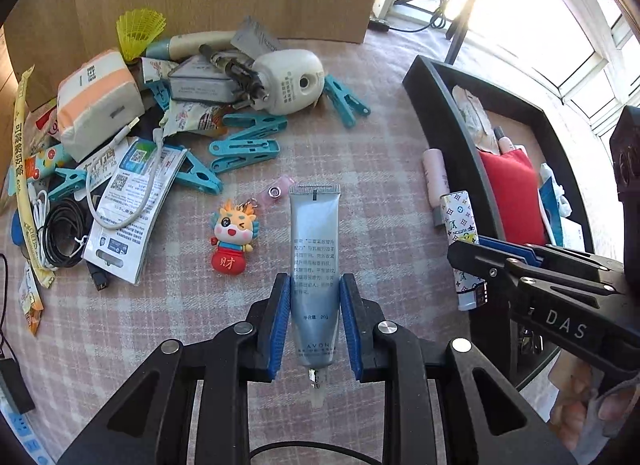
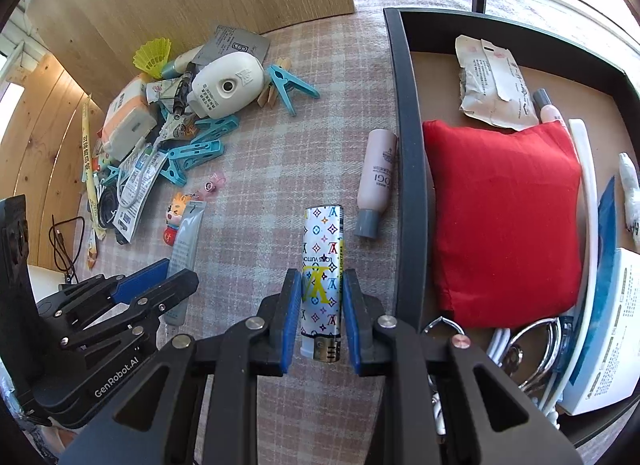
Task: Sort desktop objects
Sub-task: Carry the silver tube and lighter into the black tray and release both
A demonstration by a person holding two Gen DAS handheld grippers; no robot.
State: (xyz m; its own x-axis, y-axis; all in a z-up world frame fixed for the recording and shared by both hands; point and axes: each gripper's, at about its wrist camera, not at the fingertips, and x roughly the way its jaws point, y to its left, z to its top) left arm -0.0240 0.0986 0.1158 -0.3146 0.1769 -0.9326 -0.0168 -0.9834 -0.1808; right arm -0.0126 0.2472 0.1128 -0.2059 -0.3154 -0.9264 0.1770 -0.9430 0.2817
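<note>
The bench (image 2: 280, 153), covered in a pink-and-grey checked cloth, is carrying a black rectangular tray (image 2: 406, 145) along its right side, and a red fabric cushion (image 2: 500, 217) is lying inside that tray beside a torn paper packet (image 2: 492, 81). A heap of teal plastic clothes pegs (image 1: 244, 145), packets and cables is sitting at the far left of the bench. The left tool (image 1: 316, 321) is pointing steeply down with its blue pads on either side of a silver squeeze tube (image 1: 315, 249) lying on the cloth; the pads look to be touching its sides, though I cannot tell whether they are pressing. The right tool (image 2: 322, 311) is clamping a white monogram-printed lighter (image 2: 323, 265) between its pads, just beside the tray's wall. A pink bottle with a grey cap (image 2: 376, 181) is lying against that wall, and a small cartoon dragon keychain (image 1: 233, 239) is resting left of the tube.
</note>
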